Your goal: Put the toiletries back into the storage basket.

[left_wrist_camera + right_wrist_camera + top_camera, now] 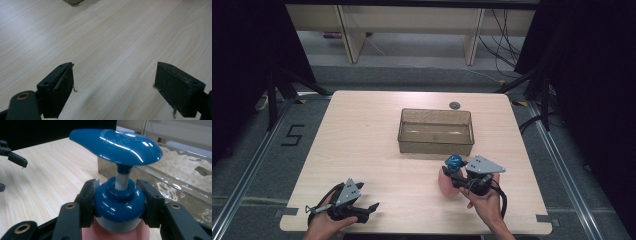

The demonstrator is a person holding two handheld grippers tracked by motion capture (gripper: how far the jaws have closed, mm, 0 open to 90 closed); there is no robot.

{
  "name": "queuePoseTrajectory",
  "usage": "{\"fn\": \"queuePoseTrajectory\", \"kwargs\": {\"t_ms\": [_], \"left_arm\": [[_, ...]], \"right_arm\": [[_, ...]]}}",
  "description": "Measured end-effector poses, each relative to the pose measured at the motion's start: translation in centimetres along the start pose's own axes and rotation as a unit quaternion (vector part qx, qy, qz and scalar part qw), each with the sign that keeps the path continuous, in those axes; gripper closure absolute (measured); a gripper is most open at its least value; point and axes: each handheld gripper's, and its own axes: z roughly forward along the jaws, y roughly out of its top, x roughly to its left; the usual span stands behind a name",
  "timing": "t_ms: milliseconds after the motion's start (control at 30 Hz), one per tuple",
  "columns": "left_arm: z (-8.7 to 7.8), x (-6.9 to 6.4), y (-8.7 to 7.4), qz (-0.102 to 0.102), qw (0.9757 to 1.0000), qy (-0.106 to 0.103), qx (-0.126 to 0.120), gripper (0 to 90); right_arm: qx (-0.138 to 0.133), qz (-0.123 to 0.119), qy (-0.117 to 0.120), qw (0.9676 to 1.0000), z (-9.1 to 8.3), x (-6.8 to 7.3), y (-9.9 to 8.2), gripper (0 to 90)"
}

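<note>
Glossy blue pump cap grasped

My right gripper (117, 202) jaws clench the pink pump bottle (117, 230) at its round collar; left gripper (113, 87) jaws released above the pale wood-grain desk (112, 37).

— Pale wood-grain surface (362, 150) on grey floor (257, 150), black "5" marking (292, 135) at left.
— Beyond, at far side: light wooden furniture legs (349, 35), cables (504, 35) right. Dark curtains (242, 50) flanking.

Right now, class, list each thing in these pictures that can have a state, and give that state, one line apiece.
pump bottle: upright on the table, gripped at its blue collar.
right gripper: shut on the bottle's collar.
left gripper: open, nothing between its jaws.
clear bin: open-topped, nothing visible inside.
</note>
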Motion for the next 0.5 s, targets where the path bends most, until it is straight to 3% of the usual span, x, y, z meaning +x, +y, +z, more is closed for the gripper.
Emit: {"fn": "queuePoseTrajectory", "kwargs": {"t_ms": [233, 367, 400, 500], "left_arm": [[-0.01, -0.02, -0.03, -0.001, 1.0000, 0.001, 0.002, 15.4], [0.01, 0.03, 0.00, 0.000, 1.0000, 0.001, 0.001, 15.4], [0.02, 0.02, 0.00, 0.000, 1.0000, 0.001, 0.000, 15.4], [-0.03, -0.09, -0.09, -0.004, 1.0000, 0.000, 0.003, 15.4]], "right_arm": [[-0.011, 0.018, -0.001, 0.9998, -0.29, -0.38, 0.24, 53.4], [-0.009, 0.015, -0.002, 0.9998, -0.48, -0.40, 0.60, 53.4], [-0.017, 0.005, -0.008, 0.9998, -0.44, -0.58, 0.68, 53.4], [0.000, 0.033, 0.007, 0.9994, -0.68, -0.57, 0.91, 53.4]]}}
